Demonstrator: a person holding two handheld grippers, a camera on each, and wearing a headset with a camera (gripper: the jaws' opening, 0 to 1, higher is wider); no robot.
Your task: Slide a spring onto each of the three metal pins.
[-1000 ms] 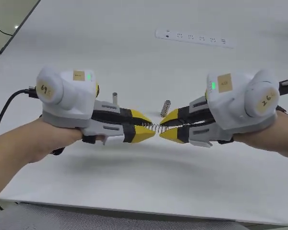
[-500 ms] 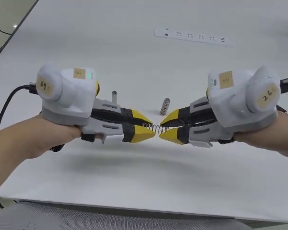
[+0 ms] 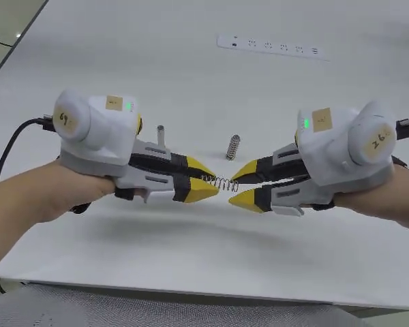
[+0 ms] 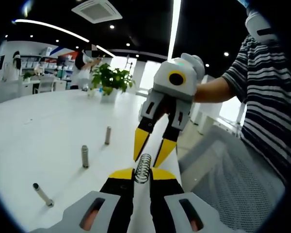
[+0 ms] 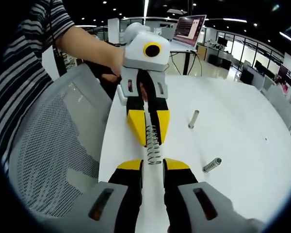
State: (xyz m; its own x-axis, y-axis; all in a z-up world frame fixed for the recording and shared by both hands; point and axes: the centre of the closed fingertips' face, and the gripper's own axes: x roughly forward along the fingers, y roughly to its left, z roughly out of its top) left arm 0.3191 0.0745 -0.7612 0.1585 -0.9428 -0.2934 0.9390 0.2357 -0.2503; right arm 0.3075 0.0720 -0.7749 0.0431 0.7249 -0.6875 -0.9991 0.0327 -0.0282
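A small metal spring [image 3: 222, 182] sticks out sideways from my left gripper [image 3: 215, 187], which is shut on its left end above the white table. In the left gripper view the spring [image 4: 143, 168] sits pinched between my left gripper's [image 4: 141, 174] yellow tips. My right gripper [image 3: 236, 187] faces it with jaws apart, the spring's free end [image 5: 153, 146] reaching into the gap of my right gripper [image 5: 153, 166] without being pinched. Behind them a bare pin [image 3: 161, 135] stands upright, and another pin [image 3: 232, 147] wears a spring. A third bare pin [image 4: 41, 194] shows at the left gripper view's lower left.
A white power strip [image 3: 269, 48] lies at the far side of the table [image 3: 191, 252]. A black cable [image 3: 10, 153] trails off the left gripper. The table's front edge runs just below the grippers, with a mesh chair [image 5: 63, 145] beyond it.
My right gripper has opened and let go of the spring's right end. The left gripper still holds the spring at the same spot.
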